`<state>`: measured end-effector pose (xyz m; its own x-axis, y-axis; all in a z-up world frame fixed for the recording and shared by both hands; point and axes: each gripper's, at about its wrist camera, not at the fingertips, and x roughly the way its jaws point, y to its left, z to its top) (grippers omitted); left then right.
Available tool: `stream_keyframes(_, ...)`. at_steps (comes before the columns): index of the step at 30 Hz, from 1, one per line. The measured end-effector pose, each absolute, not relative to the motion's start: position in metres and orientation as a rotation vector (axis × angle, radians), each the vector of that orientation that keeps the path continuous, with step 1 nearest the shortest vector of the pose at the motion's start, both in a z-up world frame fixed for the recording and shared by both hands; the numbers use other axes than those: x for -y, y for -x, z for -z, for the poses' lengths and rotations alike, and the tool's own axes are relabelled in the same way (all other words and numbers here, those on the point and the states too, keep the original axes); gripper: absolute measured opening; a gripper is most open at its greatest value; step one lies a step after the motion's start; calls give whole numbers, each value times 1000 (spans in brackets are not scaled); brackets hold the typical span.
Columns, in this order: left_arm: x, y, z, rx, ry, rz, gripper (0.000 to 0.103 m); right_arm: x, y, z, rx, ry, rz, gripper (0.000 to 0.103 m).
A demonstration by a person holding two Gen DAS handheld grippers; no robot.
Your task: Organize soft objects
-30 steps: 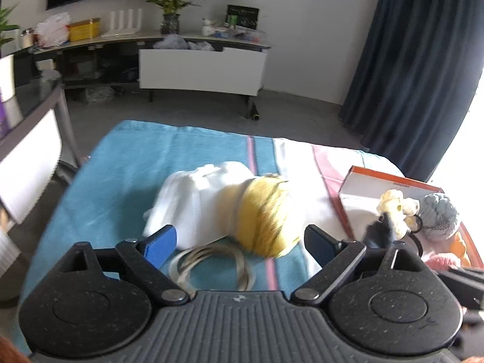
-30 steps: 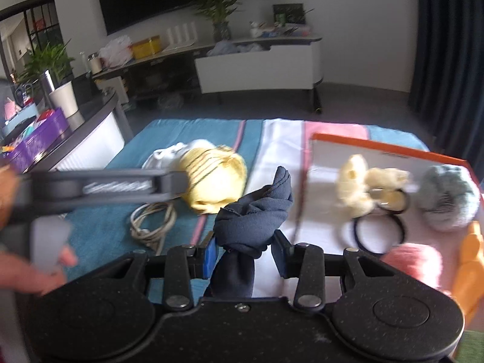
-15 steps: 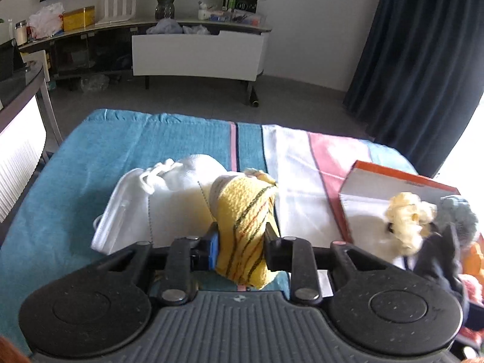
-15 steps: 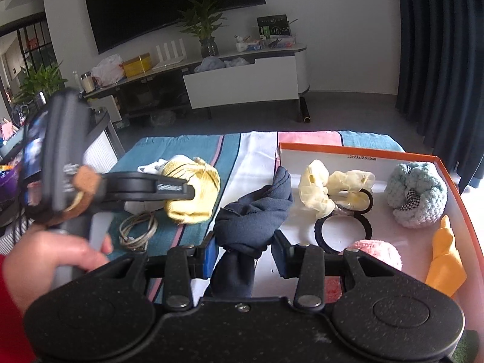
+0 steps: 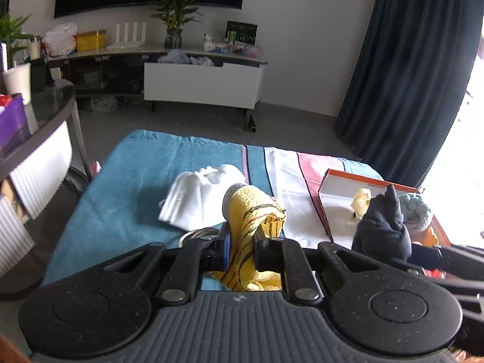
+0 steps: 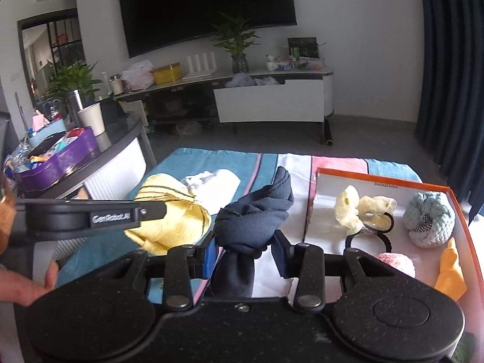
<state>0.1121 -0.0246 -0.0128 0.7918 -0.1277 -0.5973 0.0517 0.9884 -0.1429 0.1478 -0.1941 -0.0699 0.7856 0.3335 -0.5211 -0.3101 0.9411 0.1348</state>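
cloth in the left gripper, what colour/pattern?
Yellow cloth with thin dark stripes, clamped in the left gripper. Clearest in the left wrist view.

"GenRobot.AI" in white letters on side of left gripper (image 6: 151, 211). Small print on box rim (image 6: 384, 184) unreadable.

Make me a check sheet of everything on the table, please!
Surface: striped towel covers the table.
Job's things: yellow cloth, dark cloth, orange tray with cream scrunchie, blue pompom, pink pompom.
Clutter: white mask.
Grippers: left tool shut on yellow cloth; right tool shut on dark cloth.
Cables: coiled cord by the mask.
Surroundings: TV, plant, curtain.
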Motion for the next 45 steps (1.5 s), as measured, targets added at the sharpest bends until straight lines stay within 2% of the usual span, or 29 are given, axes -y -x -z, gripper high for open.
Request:
stream_keyframes(19, 21, -61, -4, -603, 132, 81, 16, 185, -105, 51, -528, 2, -374, 47)
stream_keyframes(45, 48, -51, -4, -615, 117, 156, 16, 214, -88, 46, -517, -21, -316, 47)
